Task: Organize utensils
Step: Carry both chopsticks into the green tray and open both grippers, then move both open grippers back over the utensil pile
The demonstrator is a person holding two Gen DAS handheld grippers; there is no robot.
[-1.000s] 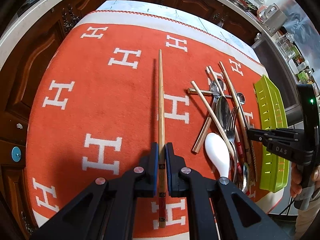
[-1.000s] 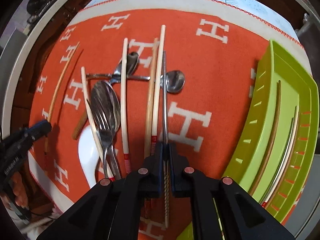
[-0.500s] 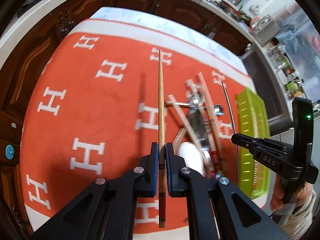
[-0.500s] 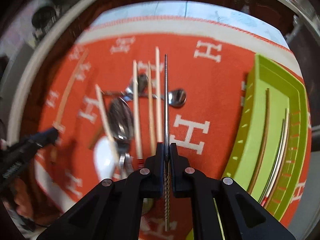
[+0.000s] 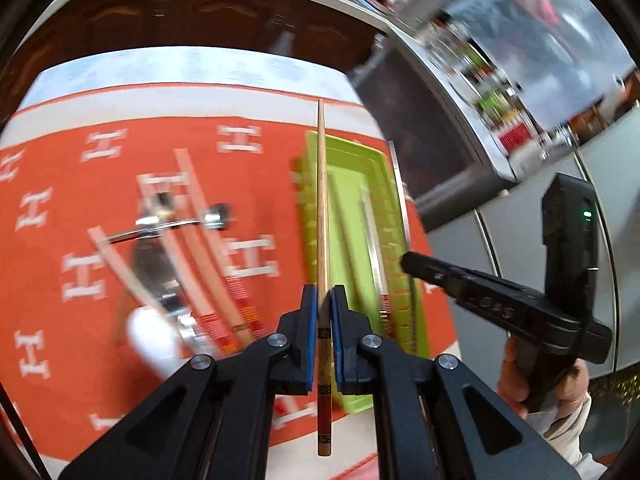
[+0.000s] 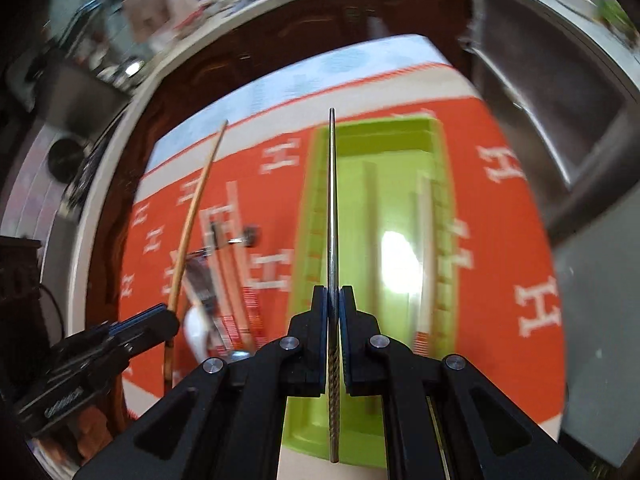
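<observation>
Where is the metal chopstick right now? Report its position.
The metal chopstick is clamped in the right gripper, centre of the right wrist view, held above the green tray, near its left wall.

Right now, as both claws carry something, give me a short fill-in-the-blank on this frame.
1. The left claw is shut on a ____ chopstick.
2. The right claw is shut on a ____ chopstick.
3. The tray below both is ____ in colour.
4. The cloth is orange with white ____ letters.

Missing: wooden; metal; green; H
</observation>
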